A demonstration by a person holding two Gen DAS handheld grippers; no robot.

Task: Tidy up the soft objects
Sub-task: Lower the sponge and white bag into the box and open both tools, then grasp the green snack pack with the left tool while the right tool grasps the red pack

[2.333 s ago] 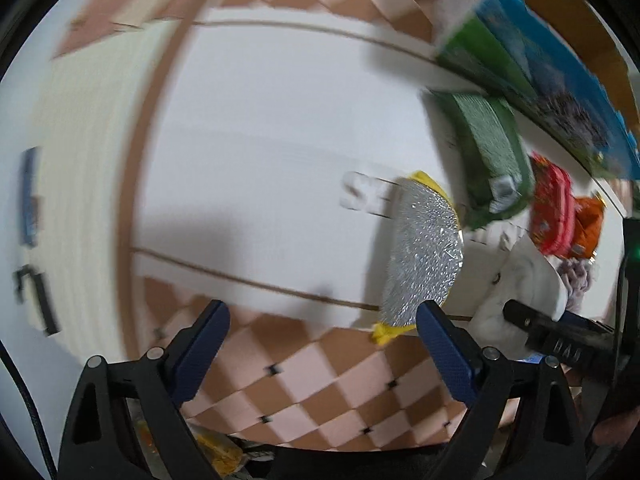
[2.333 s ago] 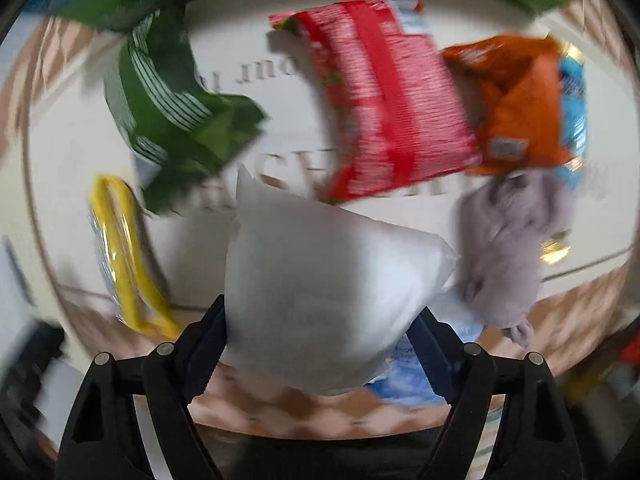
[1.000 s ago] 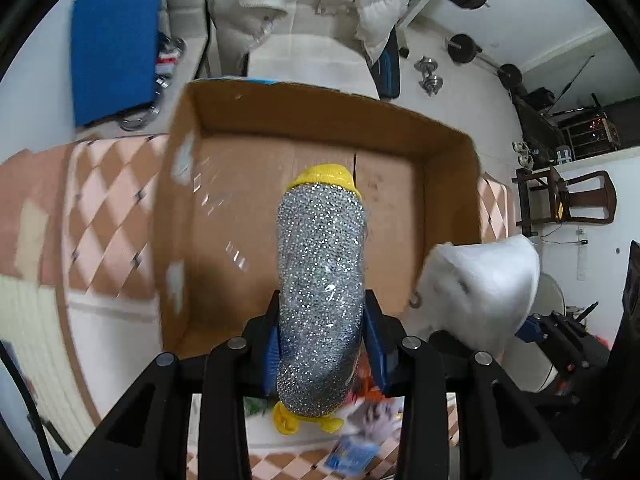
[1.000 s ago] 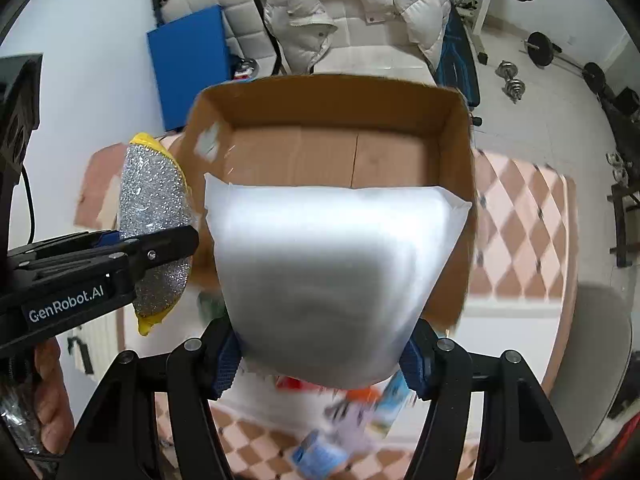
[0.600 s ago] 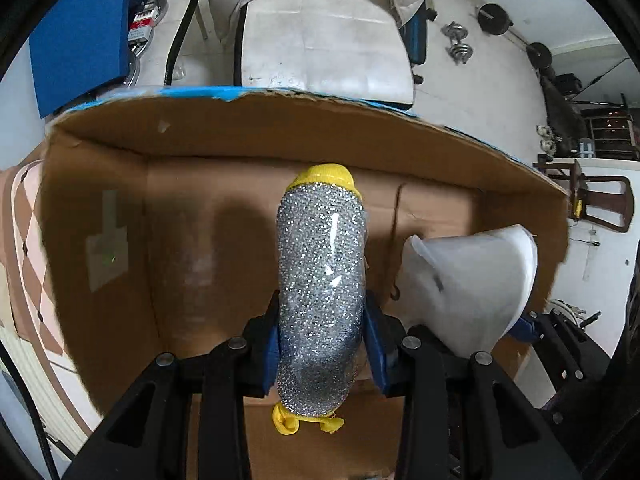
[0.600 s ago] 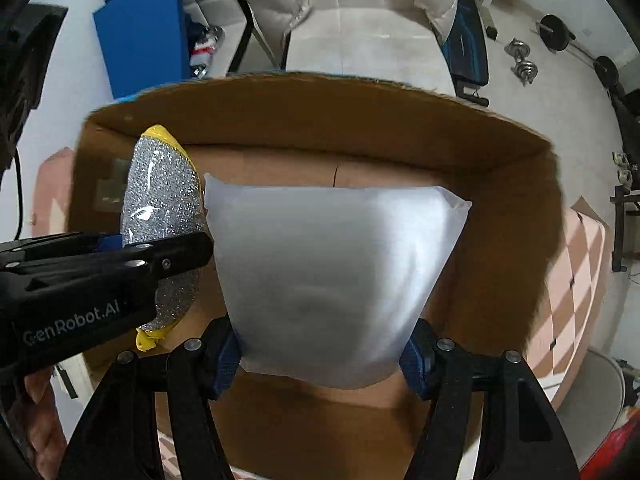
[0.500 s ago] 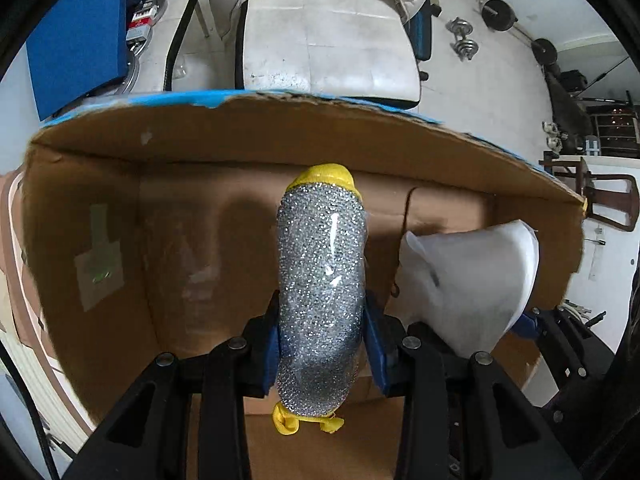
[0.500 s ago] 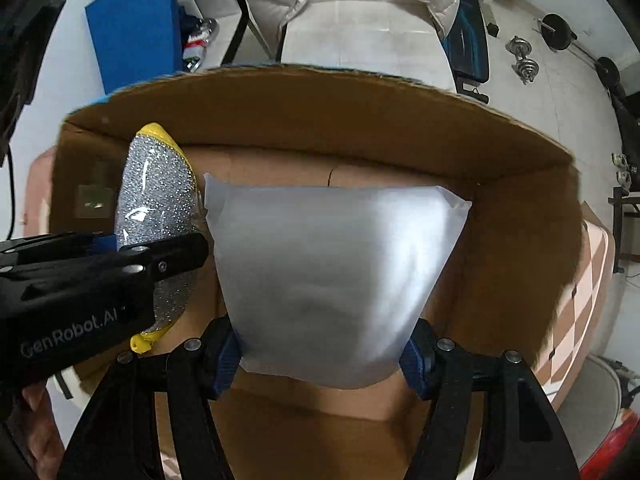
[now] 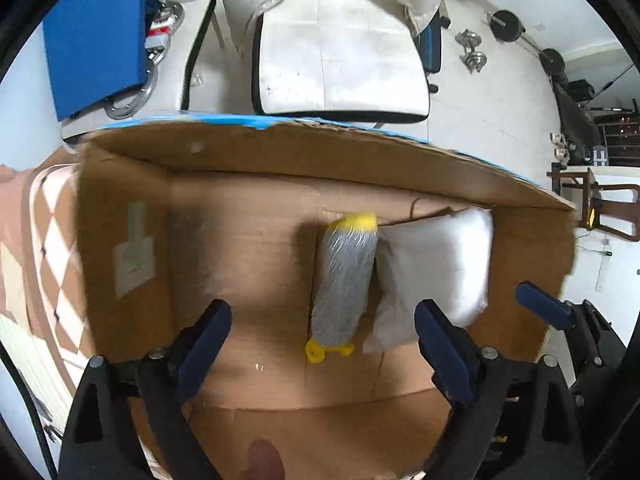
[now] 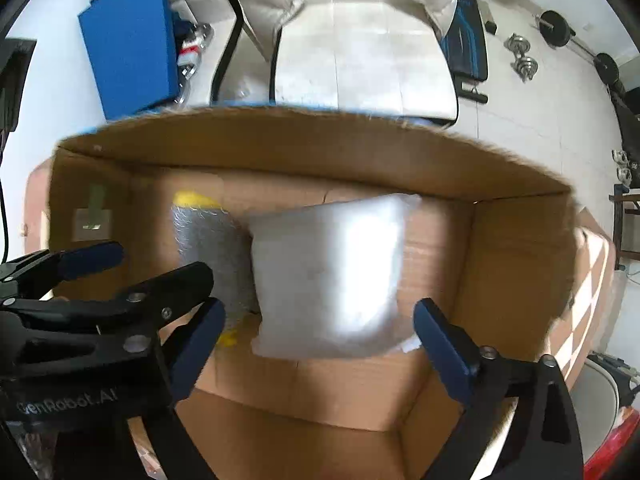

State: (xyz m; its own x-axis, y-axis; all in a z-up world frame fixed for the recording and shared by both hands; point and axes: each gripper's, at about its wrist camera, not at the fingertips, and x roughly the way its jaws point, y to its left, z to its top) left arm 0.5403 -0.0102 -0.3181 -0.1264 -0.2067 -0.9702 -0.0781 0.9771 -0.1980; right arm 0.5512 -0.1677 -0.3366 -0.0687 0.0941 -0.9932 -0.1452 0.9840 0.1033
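Observation:
An open cardboard box [image 9: 280, 152] [image 10: 520, 264] fills both views from above. A silver glitter pouch with yellow ends [image 9: 344, 280] [image 10: 208, 240] lies inside the box, blurred. A white pillow pack [image 9: 436, 272] [image 10: 328, 272] lies beside it on its right, touching it. My left gripper [image 9: 322, 344] is open and empty above the box. My right gripper [image 10: 318, 340] is open and empty above the pillow pack. The left gripper's body [image 10: 80, 320] shows at the left of the right wrist view.
A white padded chair [image 9: 340, 52] [image 10: 360, 48] with a white puffy jacket stands behind the box. A blue board [image 9: 96, 32] [image 10: 132, 40] leans at the back left. Dumbbells [image 9: 476, 52] lie on the floor at the right. A checkered cloth [image 9: 48, 240] lies left of the box.
Both grippers have opened. The glitter pouch and the white pillow pack have dropped out of the jaws into the box and now lie side by side.

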